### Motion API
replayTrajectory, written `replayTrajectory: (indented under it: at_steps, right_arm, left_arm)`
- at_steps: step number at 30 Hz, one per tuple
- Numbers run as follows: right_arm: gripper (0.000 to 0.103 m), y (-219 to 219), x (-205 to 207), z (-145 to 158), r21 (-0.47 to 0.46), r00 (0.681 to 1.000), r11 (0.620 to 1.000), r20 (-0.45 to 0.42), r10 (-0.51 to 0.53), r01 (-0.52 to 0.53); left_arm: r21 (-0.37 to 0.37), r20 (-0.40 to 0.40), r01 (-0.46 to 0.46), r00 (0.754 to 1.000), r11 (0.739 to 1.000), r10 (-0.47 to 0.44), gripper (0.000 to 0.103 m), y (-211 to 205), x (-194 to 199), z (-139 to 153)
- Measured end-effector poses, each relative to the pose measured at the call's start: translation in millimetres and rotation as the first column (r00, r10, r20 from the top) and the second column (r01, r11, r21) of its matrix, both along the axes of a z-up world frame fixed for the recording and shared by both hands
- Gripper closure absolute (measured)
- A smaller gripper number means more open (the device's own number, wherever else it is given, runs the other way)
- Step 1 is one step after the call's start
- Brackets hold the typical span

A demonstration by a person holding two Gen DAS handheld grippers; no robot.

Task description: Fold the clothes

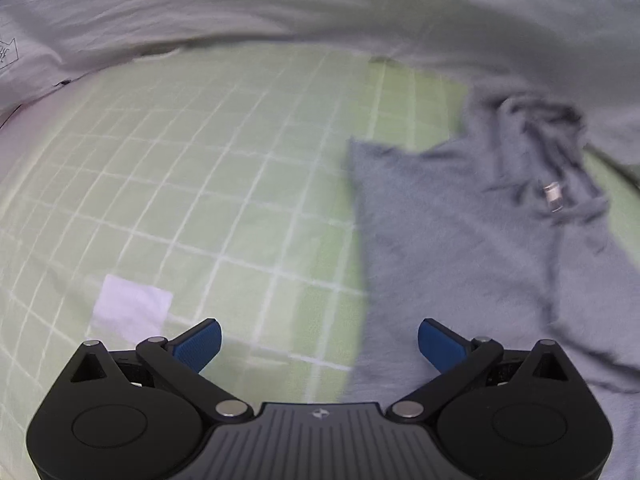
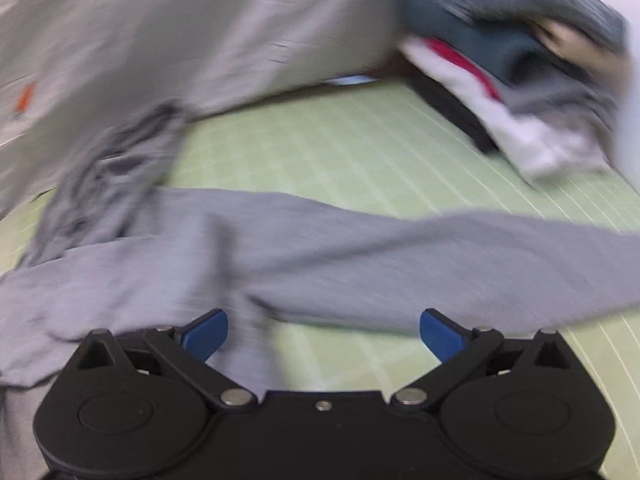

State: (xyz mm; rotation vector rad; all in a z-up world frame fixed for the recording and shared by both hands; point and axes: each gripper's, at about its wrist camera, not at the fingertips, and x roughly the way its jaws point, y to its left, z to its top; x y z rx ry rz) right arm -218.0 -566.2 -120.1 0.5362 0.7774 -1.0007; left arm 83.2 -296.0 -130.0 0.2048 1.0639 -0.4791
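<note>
A grey T-shirt [image 1: 480, 240] lies on the green grid mat [image 1: 200, 160], at the right of the left wrist view, collar and label toward the far side. My left gripper [image 1: 319, 342] hovers open over the shirt's left edge, nothing between its blue pads. In the right wrist view the same grey shirt [image 2: 320, 256] stretches across the mat [image 2: 340, 152], bunched at the left. My right gripper [image 2: 323, 334] stands wide open just above the shirt's near edge, with a fold of cloth below the left fingertip but not pinched. This view is motion-blurred.
A pale grey-white garment [image 1: 280, 4] with an orange print lies along the far side of the mat, also in the right wrist view [image 2: 160, 40]. A pile of clothes [image 2: 520, 80] sits at the far right. A white patch [image 1: 132, 308] marks the mat near my left gripper.
</note>
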Motion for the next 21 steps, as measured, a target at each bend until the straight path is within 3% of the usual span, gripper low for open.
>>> replayTrajectory:
  at_steps: [2, 6, 10, 13, 18, 21]
  right_arm:
    - [0.000, -5.9, -11.8, -7.6, 0.010, 0.999, 0.999, -0.027, -0.043, 0.044]
    - [0.000, -12.7, -32.9, -22.2, 0.019, 0.993, 0.994, -0.046, -0.109, 0.110]
    - [0.000, -10.7, -46.6, -30.3, 0.025, 0.989, 0.990, -0.043, -0.139, 0.140]
    - [0.000, -6.0, -47.2, -32.3, -0.007, 0.992, 0.993, -0.047, -0.121, 0.121]
    - [0.000, -1.0, -47.7, -34.1, -0.054, 0.991, 0.990, -0.025, -0.131, 0.130]
    - [0.000, 0.8, -47.7, -36.5, -0.084, 0.991, 0.988, -0.010, -0.133, 0.131]
  left_arm:
    - [-0.028, 0.035, 0.053, 0.998, 0.998, -0.052, 0.000, -7.8, -9.3, 12.2]
    - [-0.048, 0.129, 0.208, 0.971, 0.977, -0.200, 0.000, -38.5, -27.4, 31.1]
    - [-0.138, 0.051, 0.298, 0.955, 0.945, -0.293, 0.005, -69.6, -30.5, 32.0]
    - [-0.178, 0.000, 0.354, 0.933, 0.918, -0.359, 0.026, -94.5, -35.4, 24.4]
    - [-0.177, -0.112, 0.344, 0.924, 0.922, -0.366, 0.031, -120.5, -35.1, 2.0]
    - [-0.205, -0.125, 0.310, 0.932, 0.928, -0.339, 0.031, -123.0, -33.8, -2.2]
